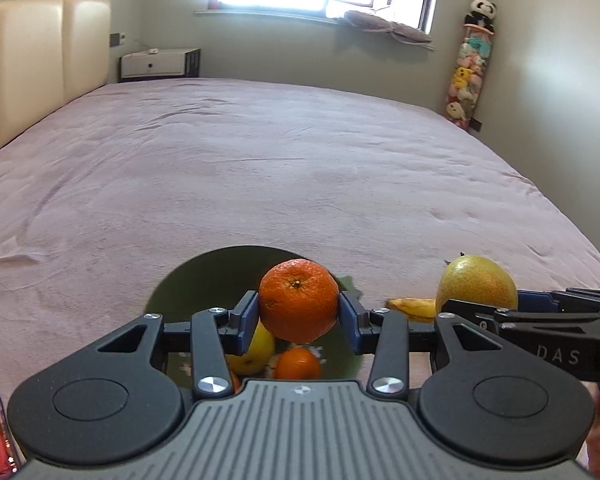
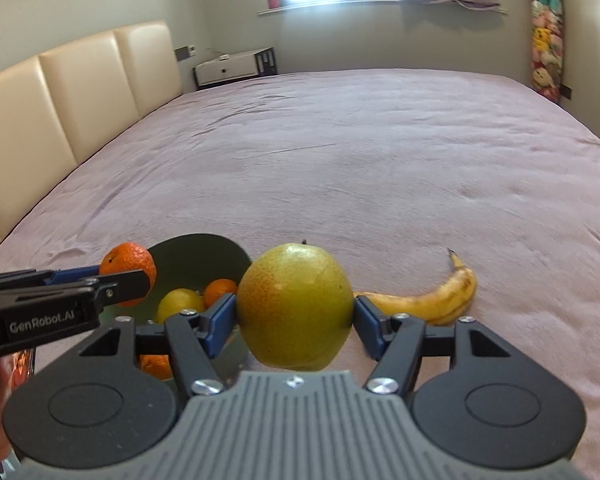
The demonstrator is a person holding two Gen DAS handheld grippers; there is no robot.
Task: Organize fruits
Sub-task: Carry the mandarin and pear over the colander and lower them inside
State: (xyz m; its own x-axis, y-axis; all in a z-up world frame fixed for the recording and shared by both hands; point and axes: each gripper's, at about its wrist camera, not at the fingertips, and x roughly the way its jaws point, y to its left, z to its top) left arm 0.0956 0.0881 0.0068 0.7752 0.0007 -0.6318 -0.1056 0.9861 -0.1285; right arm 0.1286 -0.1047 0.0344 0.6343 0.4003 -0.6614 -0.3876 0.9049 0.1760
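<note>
Both pairs of blue-padded fingers are closed on fruit. Your left gripper [image 1: 299,312] clamps a round, dimpled orange mandarin [image 1: 299,306] by its sides, stem end facing up. Your right gripper [image 2: 295,316] clamps a large yellow-green pear [image 2: 295,312] the same way, stem at the top. Each fruit hangs clear of the bed cover.

Directly under the mandarin lies the dark green round bowl [image 1: 204,276]. It already contains a yellow lemon-like fruit [image 1: 256,354] and a smaller orange mandarin [image 1: 298,364]; the right wrist view shows a further orange fruit [image 2: 156,364] lower in the bowl, partly hidden by the gripper frame. The pear hangs just beside the bowl, at its right edge.

Just beyond the pear, to its right, a ripe yellow banana with brown speckles [image 2: 432,298] lies flat on the pale pink bed cover [image 1: 300,160], outside the bowl. The rest of the cover shows no other fruit.

Judged status: partly complete, assuming the bowl is the collection point. Three fruits are in the bowl; two are gripped and not yet deposited; one banana is untouched. Remaining: release the mandarin into the bowl, bring the pear over the bowl and release it, then collect the banana.
</note>
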